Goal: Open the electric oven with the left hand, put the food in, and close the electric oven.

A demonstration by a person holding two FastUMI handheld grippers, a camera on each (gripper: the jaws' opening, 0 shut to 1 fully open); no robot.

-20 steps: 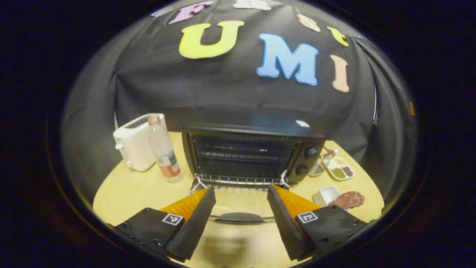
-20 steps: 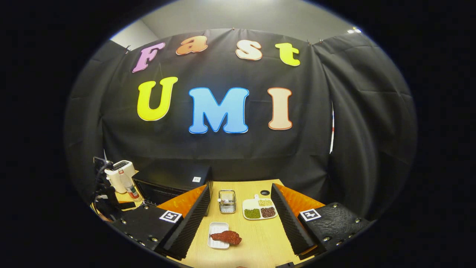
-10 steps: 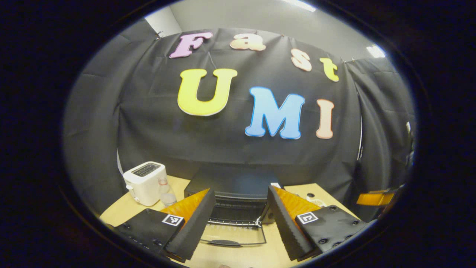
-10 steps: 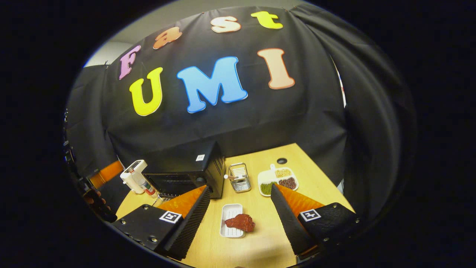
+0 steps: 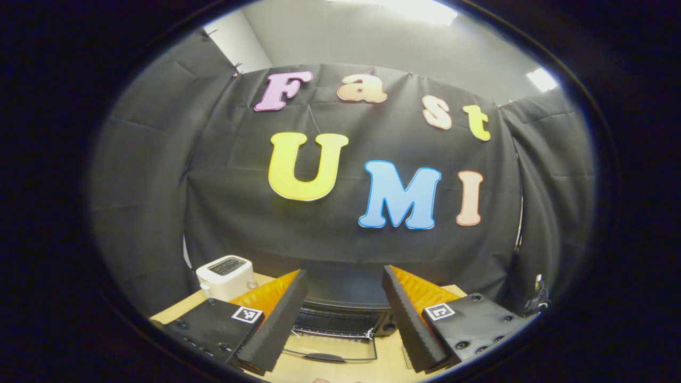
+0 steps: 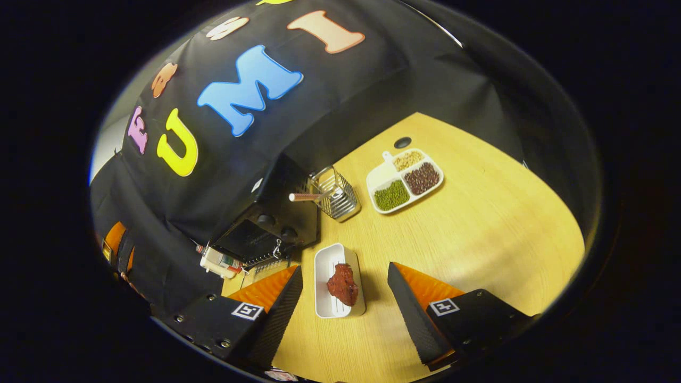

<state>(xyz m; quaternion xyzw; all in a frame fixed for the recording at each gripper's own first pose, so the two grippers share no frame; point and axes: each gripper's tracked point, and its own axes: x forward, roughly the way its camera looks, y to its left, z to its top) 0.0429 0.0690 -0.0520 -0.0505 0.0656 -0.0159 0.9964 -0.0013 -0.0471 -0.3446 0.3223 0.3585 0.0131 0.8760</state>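
The black electric oven (image 5: 340,314) stands on the table between my left gripper's fingers, farther off. Its glass door (image 5: 330,348) lies folded down flat, handle toward me. My left gripper (image 5: 343,271) is open, holds nothing and hangs back from the oven. In the right gripper view a reddish-brown piece of meat (image 6: 343,284) rests on a white ribbed tray (image 6: 325,263) just right of the oven (image 6: 271,223). My right gripper (image 6: 345,267) is open above the table, and the tray lies in line between its fingers, untouched.
A white toaster (image 5: 226,272) stands left of the oven. A wire utensil basket (image 6: 335,194) and a divided white plate of beans (image 6: 407,178) sit behind the tray on the wooden table (image 6: 479,223). A plastic bottle (image 6: 218,260) stands past the oven.
My left gripper has pulled back and tilted up from the open oven, which now sits low in its view. My right gripper has tilted down and closed in over the tray with the meat.
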